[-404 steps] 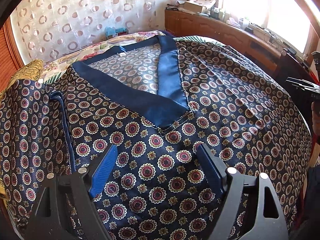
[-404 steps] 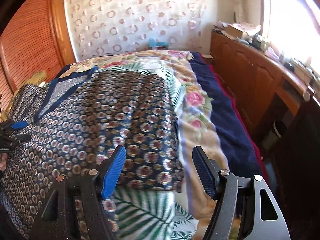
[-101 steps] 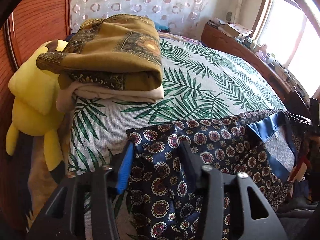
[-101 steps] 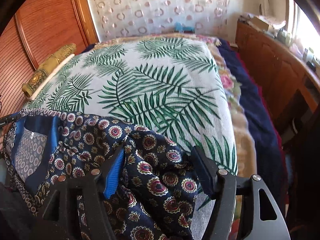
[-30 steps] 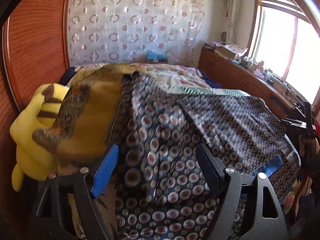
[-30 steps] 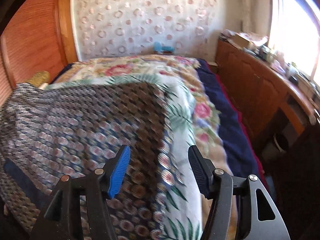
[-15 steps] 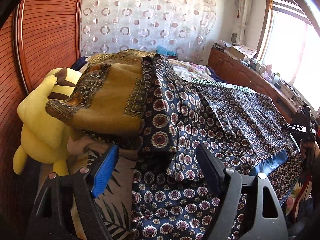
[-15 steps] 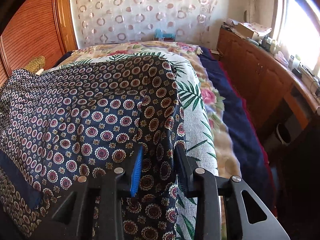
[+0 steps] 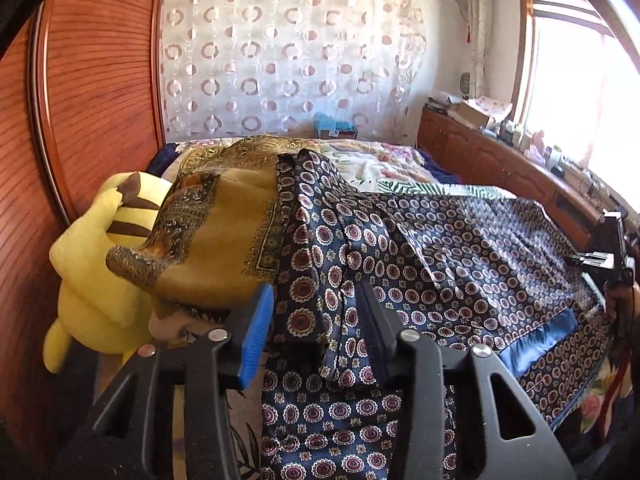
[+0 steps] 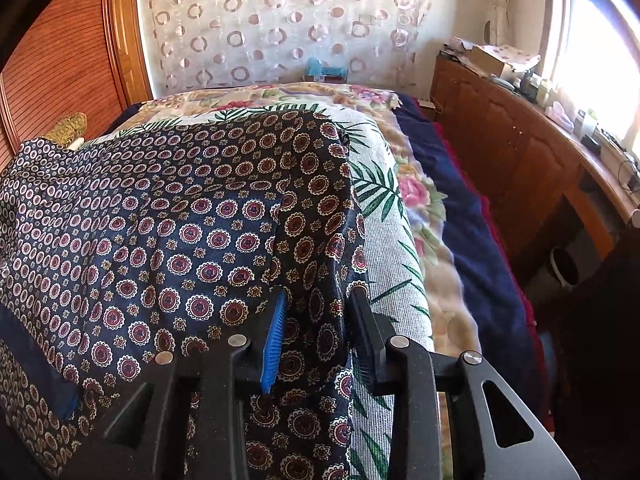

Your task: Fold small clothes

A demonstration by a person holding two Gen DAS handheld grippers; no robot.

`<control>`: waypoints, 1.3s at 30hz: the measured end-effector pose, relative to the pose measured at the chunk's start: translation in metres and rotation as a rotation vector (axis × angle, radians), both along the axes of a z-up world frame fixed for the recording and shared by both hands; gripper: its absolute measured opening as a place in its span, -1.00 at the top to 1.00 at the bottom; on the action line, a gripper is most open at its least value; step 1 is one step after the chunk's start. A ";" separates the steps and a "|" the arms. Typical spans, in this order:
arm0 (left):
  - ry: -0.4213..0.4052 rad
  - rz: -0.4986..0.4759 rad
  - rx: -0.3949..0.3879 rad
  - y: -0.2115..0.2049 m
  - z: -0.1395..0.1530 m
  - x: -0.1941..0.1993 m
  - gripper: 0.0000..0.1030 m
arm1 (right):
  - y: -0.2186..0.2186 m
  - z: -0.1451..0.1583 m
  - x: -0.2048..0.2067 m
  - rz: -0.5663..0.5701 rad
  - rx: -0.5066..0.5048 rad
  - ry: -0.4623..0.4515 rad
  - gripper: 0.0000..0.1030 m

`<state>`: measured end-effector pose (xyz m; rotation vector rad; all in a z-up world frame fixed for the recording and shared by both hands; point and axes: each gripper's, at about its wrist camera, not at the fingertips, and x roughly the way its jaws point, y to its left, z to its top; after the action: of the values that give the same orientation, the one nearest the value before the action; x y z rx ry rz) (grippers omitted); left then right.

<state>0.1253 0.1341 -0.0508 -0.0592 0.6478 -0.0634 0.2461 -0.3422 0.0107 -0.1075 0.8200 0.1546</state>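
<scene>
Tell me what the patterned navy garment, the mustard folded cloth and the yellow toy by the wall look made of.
Navy garment: thin woven fabric, faint sheen, probably satin-like or polyester; it drapes in soft folds, with a plain blue band.
Mustard folded cloth: light printed weave, matte; possibly cotton or rayon, hard to tell.
Yellow toy: plush, fuzzy pile, softly stuffed shape.

Daylight from the window (image 9: 580, 92) glared white at right; both views were sharp, with fisheye-bent, dark-vignetted corners.
</scene>
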 end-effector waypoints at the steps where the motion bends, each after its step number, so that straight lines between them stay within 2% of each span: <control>1: 0.011 0.006 0.015 -0.002 -0.001 0.003 0.23 | 0.000 -0.001 0.001 0.000 -0.001 0.000 0.37; 8: 0.075 0.021 0.046 -0.003 -0.017 0.018 0.30 | 0.001 -0.003 0.002 0.000 -0.001 0.000 0.37; 9: 0.081 0.017 0.051 -0.003 -0.019 0.020 0.42 | 0.000 -0.003 0.001 0.000 0.000 0.001 0.37; 10: 0.090 0.013 0.060 -0.004 -0.021 0.021 0.47 | 0.000 -0.003 0.001 0.000 0.000 0.001 0.37; 12: 0.095 0.009 0.076 -0.006 -0.022 0.022 0.83 | 0.000 -0.003 0.001 0.000 -0.001 0.000 0.37; 14: 0.083 0.006 0.088 -0.008 -0.020 0.021 0.91 | 0.000 -0.003 0.001 0.000 -0.001 0.001 0.37; 23: -0.008 -0.028 0.025 -0.019 0.012 0.007 0.93 | 0.000 -0.003 0.002 0.001 -0.001 0.001 0.37; 27: -0.023 -0.041 0.014 -0.022 0.020 0.005 0.93 | 0.000 -0.003 0.002 0.001 -0.001 0.001 0.37; 39: 0.045 -0.021 0.001 -0.017 -0.006 0.011 0.93 | 0.000 -0.003 0.001 0.001 -0.002 0.001 0.37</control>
<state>0.1365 0.1171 -0.0570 -0.0527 0.6931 -0.0822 0.2475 -0.3419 0.0078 -0.1096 0.8214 0.1550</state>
